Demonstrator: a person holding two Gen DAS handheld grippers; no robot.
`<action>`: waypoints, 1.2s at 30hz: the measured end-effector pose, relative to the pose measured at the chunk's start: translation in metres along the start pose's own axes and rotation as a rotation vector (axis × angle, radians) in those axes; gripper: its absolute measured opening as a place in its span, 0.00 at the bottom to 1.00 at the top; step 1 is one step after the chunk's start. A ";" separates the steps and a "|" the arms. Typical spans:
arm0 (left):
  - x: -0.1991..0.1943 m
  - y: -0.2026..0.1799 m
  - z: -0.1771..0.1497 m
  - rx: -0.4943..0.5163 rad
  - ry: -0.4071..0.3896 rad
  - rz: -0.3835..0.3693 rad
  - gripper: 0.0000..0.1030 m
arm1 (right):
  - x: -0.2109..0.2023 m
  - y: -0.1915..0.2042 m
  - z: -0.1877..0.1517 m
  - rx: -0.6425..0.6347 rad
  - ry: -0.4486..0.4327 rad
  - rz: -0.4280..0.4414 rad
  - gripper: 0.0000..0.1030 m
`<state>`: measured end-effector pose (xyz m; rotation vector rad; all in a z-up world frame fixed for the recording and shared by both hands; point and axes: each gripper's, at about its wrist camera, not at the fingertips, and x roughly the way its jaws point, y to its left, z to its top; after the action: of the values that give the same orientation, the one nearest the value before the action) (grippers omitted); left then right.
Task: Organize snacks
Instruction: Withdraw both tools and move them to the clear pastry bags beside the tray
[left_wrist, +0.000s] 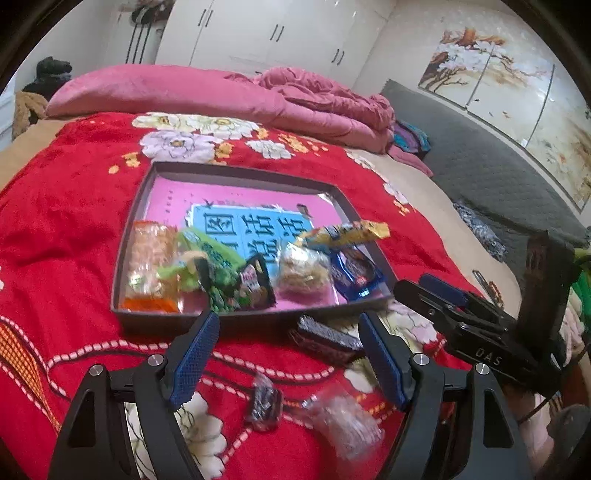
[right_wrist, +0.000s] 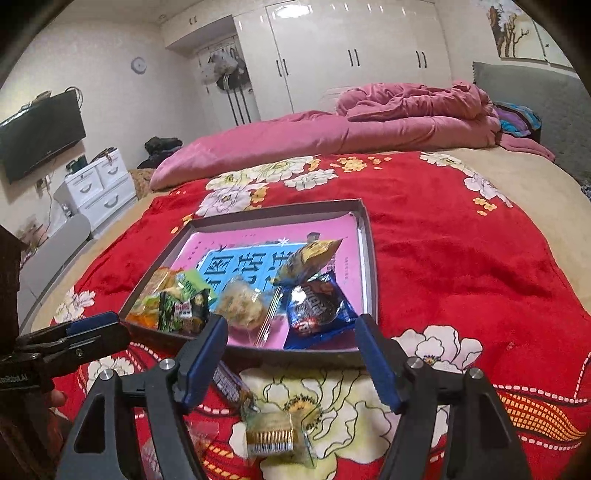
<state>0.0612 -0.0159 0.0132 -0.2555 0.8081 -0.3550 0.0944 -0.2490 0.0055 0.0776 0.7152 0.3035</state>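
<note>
Left tool (left_wrist: 288, 354) and right tool (right_wrist: 291, 363), both spread wide and empty, above a red floral blanket (right_wrist: 461, 266). Snack packets (left_wrist: 229, 273) crowd the 6 o'clock edge of the shallow tray (right_wrist: 369, 258); loose packets (right_wrist: 273, 435) lie on the blanket at 6 o'clock of it.

Snack packets (left_wrist: 236, 280) crowd the grey tray's (left_wrist: 229, 170) near edge; others (left_wrist: 264, 404) lie outside.

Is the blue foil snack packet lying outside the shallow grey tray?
No, the blue foil snack packet lies inside the shallow grey tray, at its near right corner.
</note>
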 end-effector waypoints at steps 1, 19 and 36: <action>-0.001 -0.002 -0.003 0.005 0.006 0.001 0.77 | -0.001 0.001 -0.002 -0.006 0.004 -0.001 0.69; 0.008 -0.030 -0.033 0.065 0.116 0.012 0.77 | -0.014 0.002 -0.027 -0.050 0.073 -0.011 0.69; 0.036 -0.054 -0.062 0.126 0.236 0.082 0.77 | -0.012 -0.005 -0.038 -0.034 0.138 0.017 0.69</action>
<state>0.0268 -0.0856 -0.0328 -0.0625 1.0207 -0.3619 0.0624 -0.2589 -0.0160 0.0308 0.8468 0.3389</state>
